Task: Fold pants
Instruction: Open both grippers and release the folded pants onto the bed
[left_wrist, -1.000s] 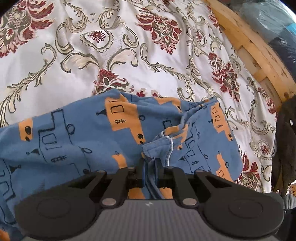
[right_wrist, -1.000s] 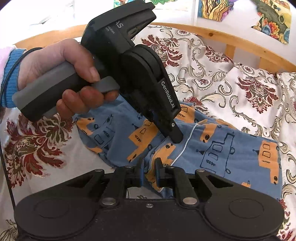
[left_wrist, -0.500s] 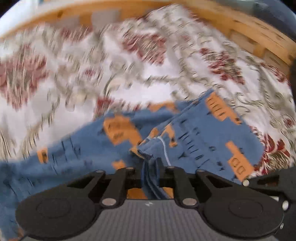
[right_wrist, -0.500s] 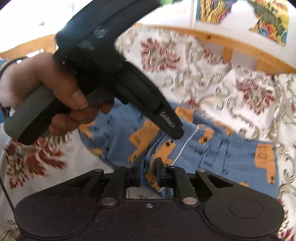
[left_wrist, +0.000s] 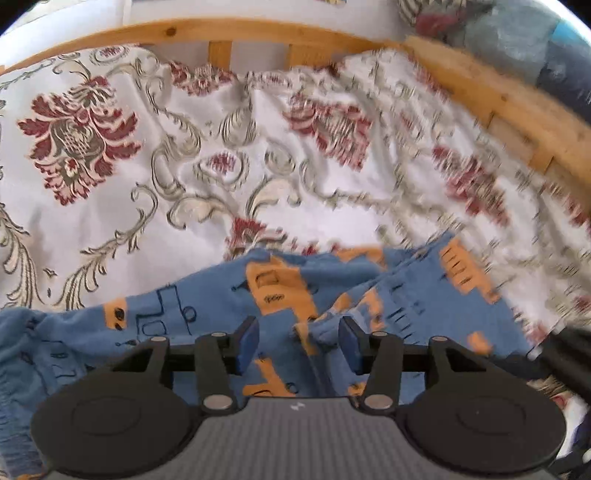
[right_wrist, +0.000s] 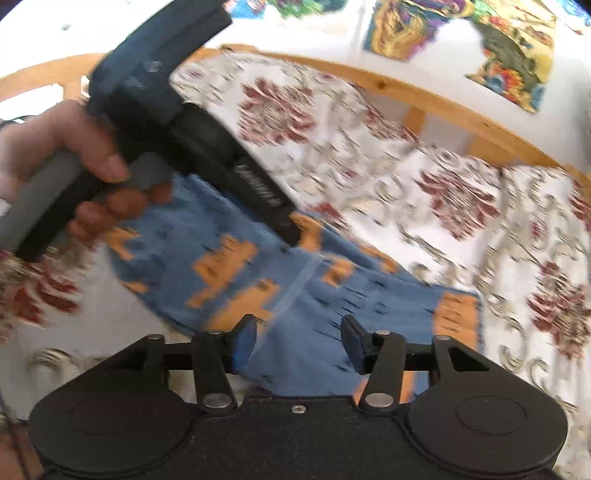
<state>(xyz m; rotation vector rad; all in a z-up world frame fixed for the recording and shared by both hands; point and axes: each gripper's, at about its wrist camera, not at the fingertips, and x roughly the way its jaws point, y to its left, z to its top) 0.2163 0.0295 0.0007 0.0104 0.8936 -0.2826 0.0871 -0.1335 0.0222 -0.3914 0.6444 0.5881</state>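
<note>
left wrist view: left tool (left_wrist: 298, 341) now spread wide, blue pads apart, nothing pinched; half a second ago it was clamped on a bunched edge of the pants (left_wrist: 207, 314). right wrist view: right tool (right_wrist: 298, 341) likewise spread, cloth let go. pants lie on the flowered bedspread (left_wrist: 110, 177), blue with orange print, one layer over another, a pale seam line running across. the hand (right_wrist: 74, 162) holding the left tool is up off the fabric, blurred. judgement: both releases mark a fold set down; next likely a fresh grip for another fold.
</note>
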